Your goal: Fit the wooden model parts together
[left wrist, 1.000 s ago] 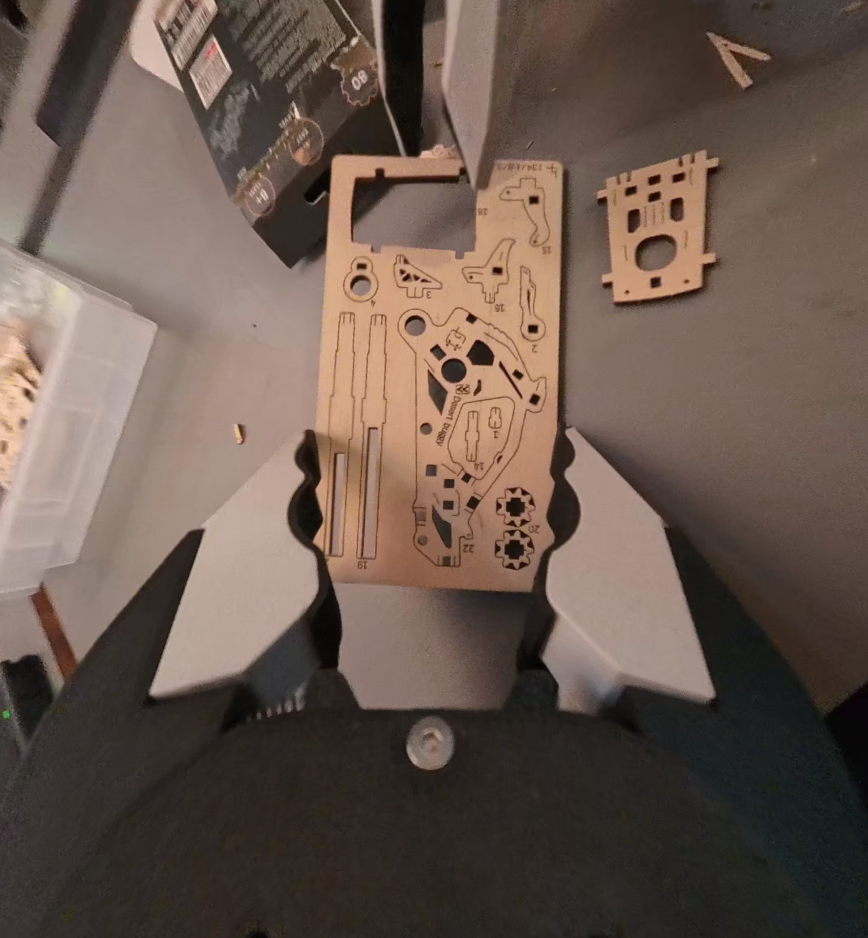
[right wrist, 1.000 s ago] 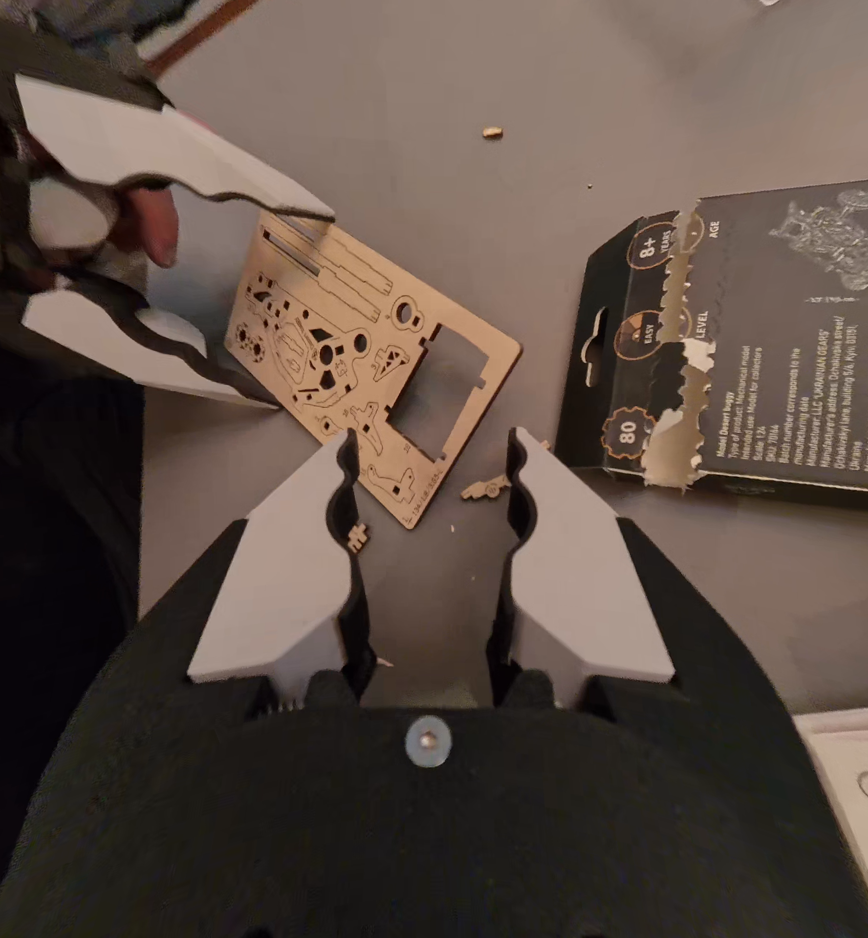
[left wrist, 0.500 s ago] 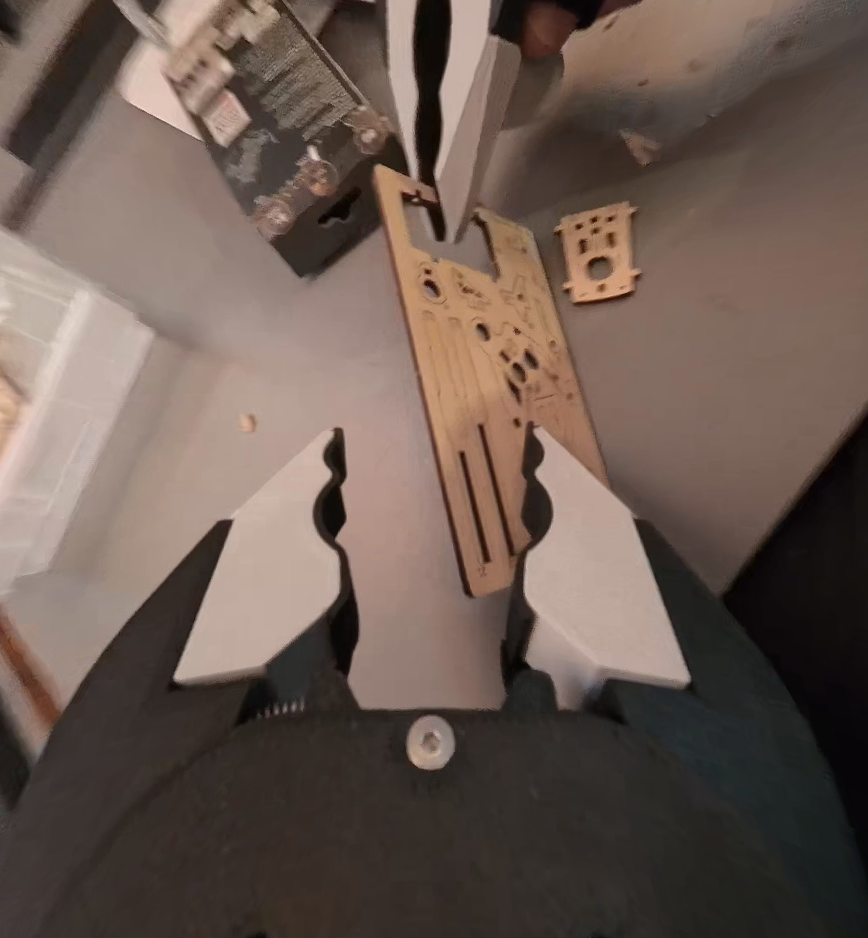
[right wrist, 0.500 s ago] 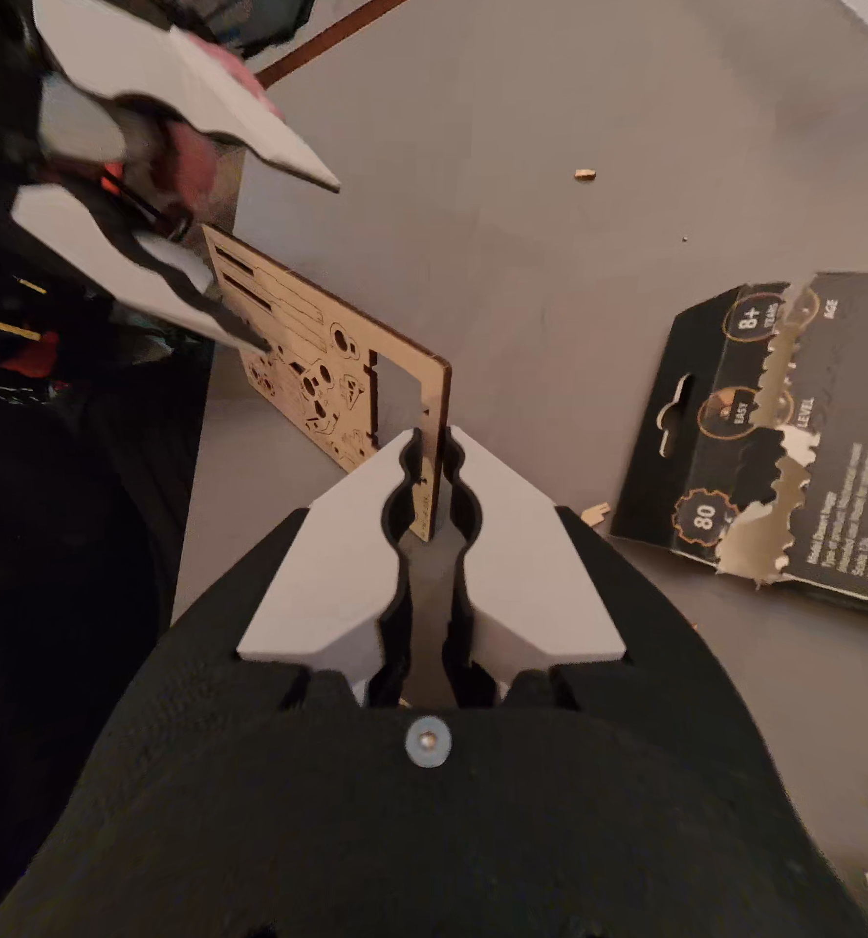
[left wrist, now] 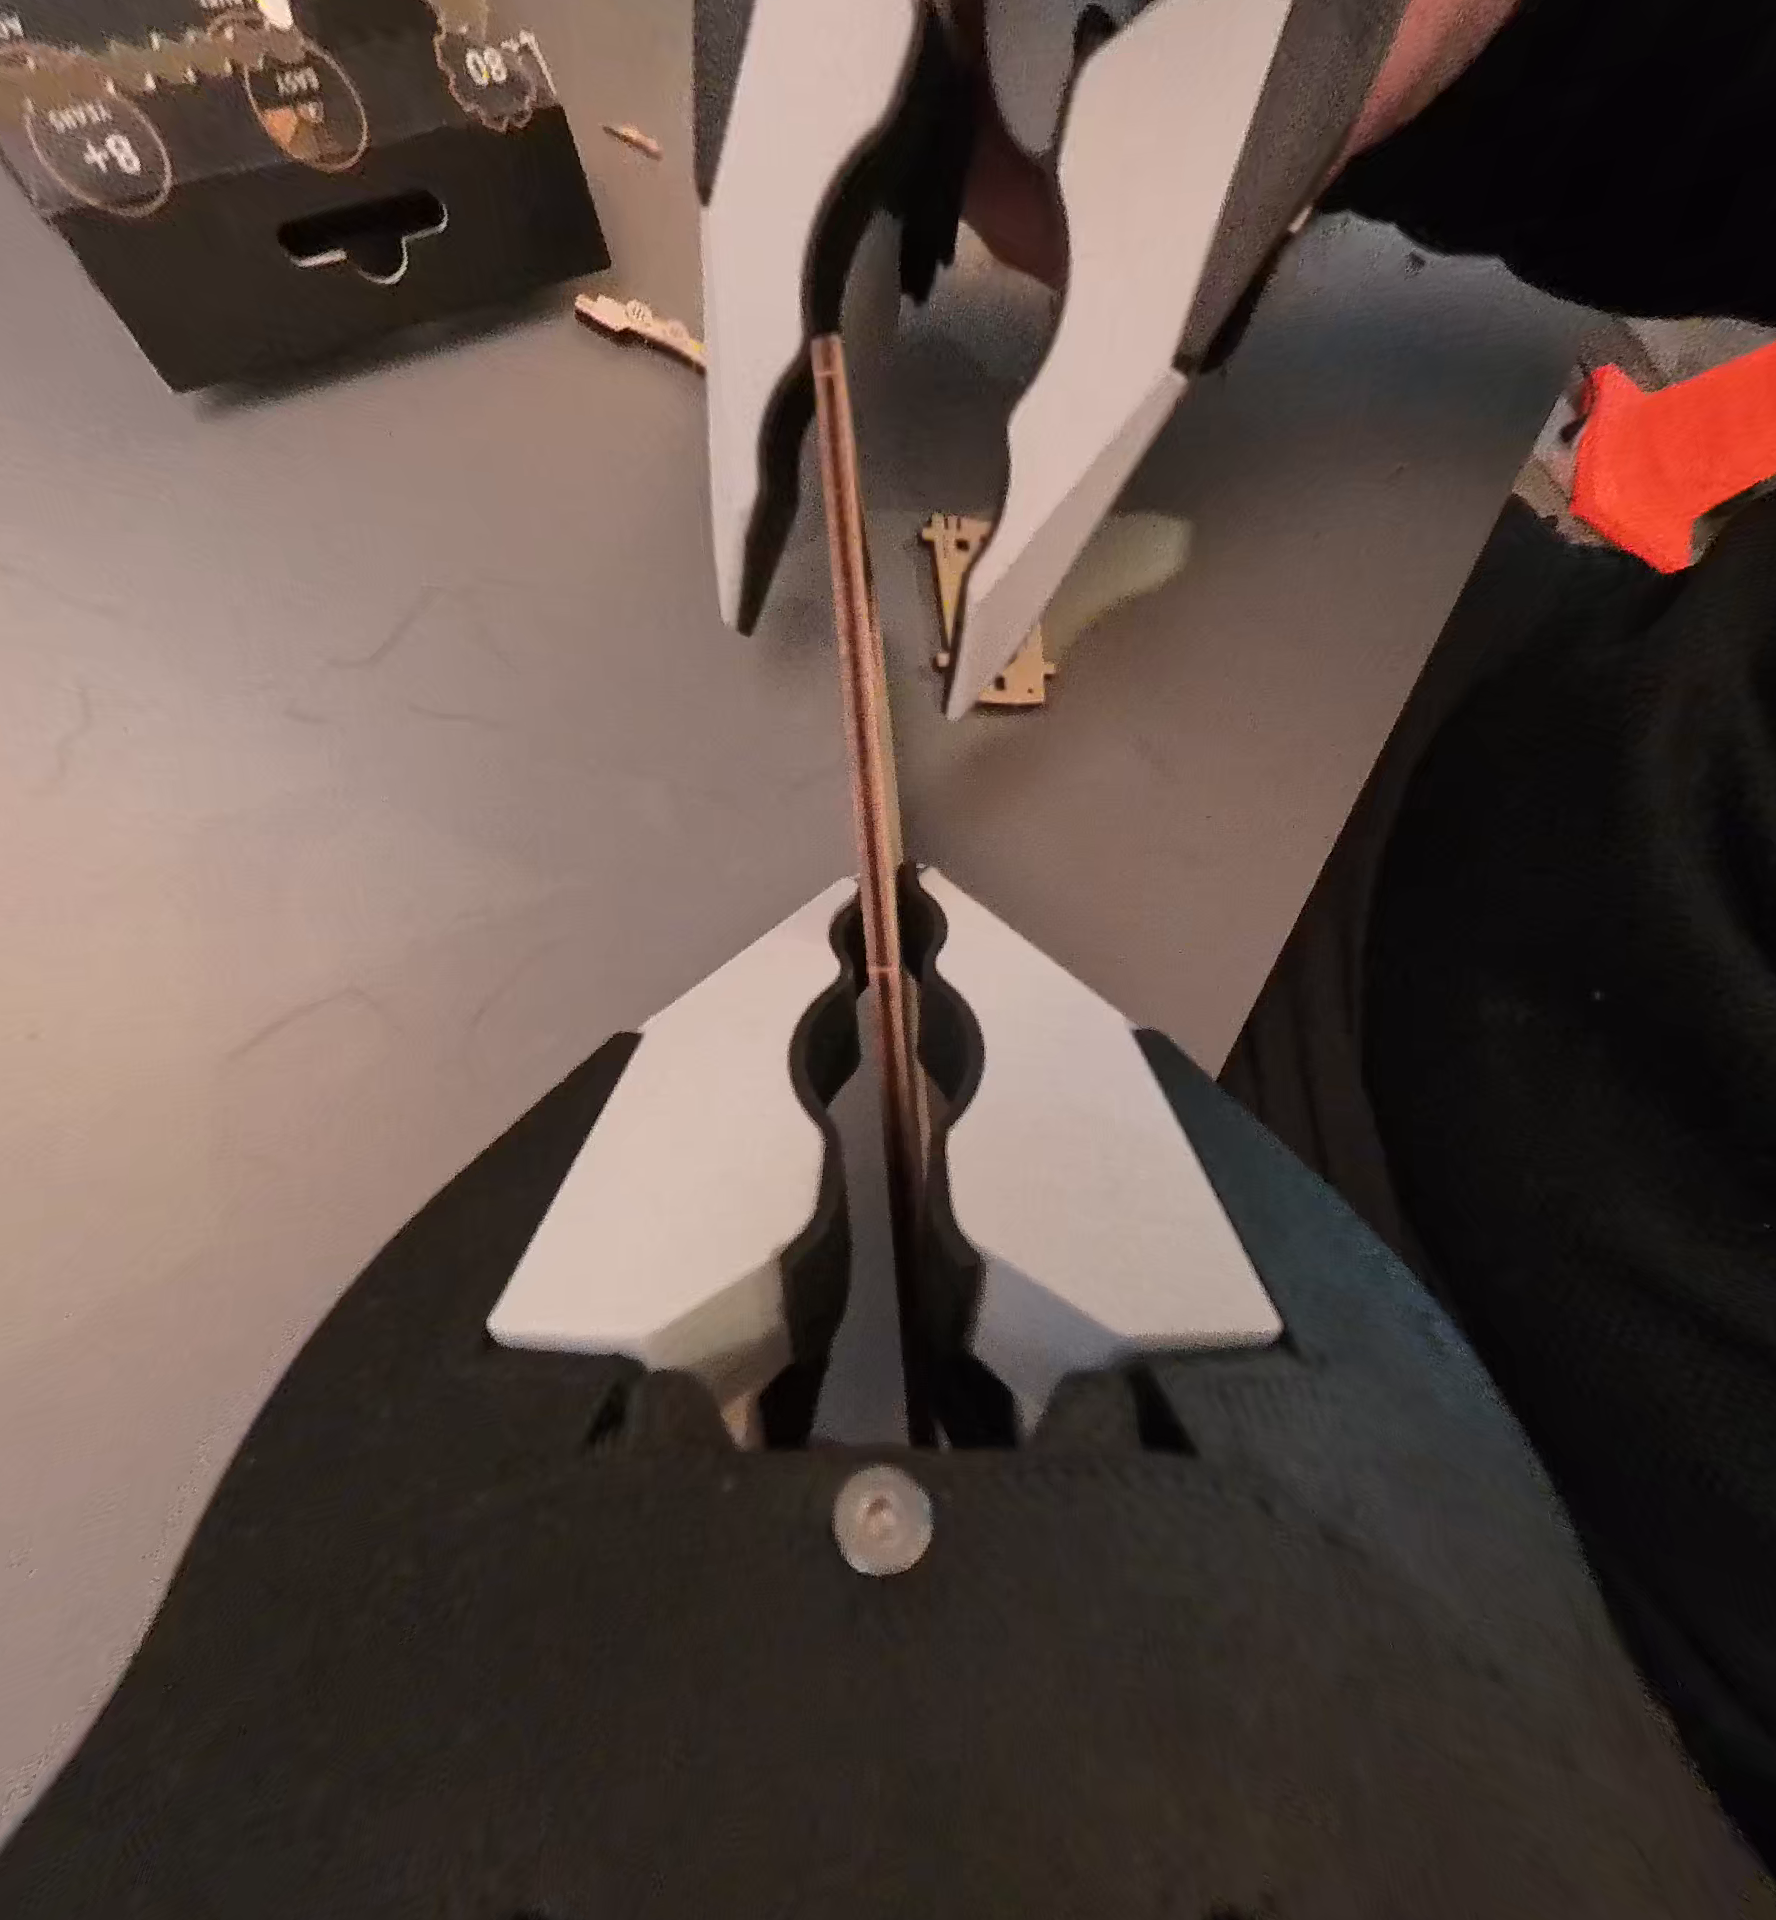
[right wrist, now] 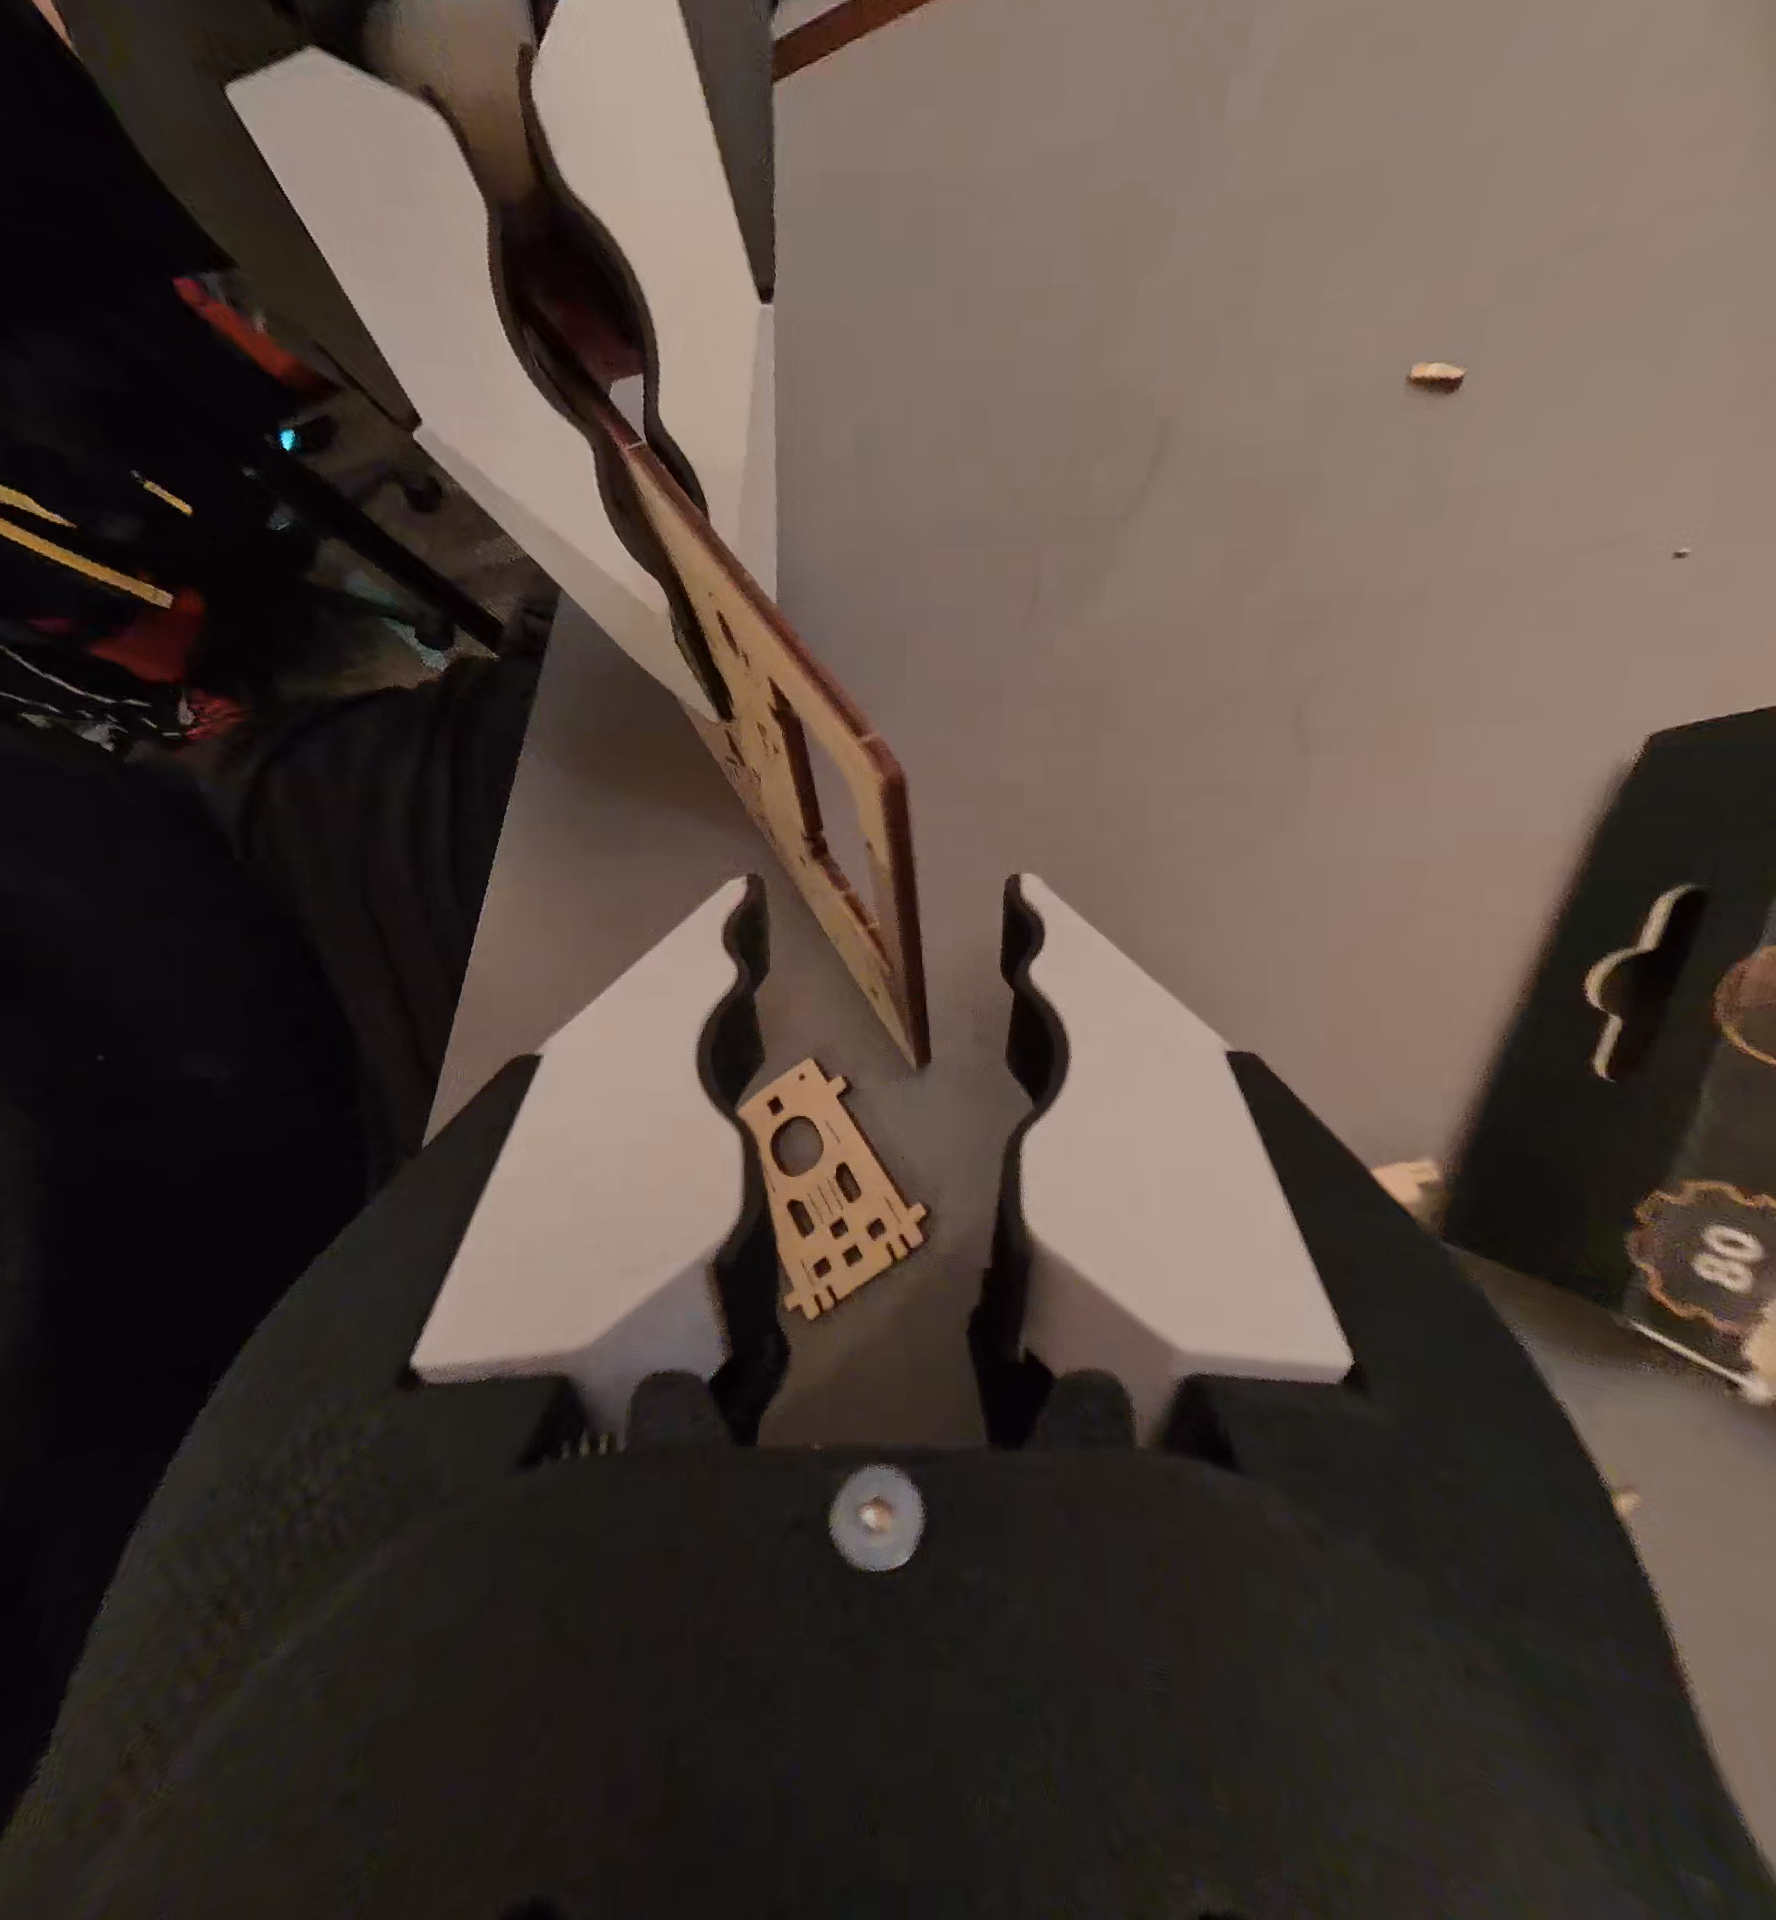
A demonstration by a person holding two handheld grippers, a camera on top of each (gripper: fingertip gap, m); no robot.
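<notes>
Left tool [left wrist: 882, 883] clamps the wooden parts sheet [left wrist: 868, 727] edge-up above the table [left wrist: 344, 727], likely steadying it while the right tool [right wrist: 882, 904] gapes empty.

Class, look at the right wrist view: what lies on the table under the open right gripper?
Between the right gripper's open fingers, a small loose wooden part lies flat on the grey table. The gripper's black body hides the table nearer the camera.

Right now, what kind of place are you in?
Probably a hobby or work table indoors. A grey tabletop holds a torn black kit box and a loose wooden model part, while the left gripper holds a laser-cut wooden sheet.
</notes>
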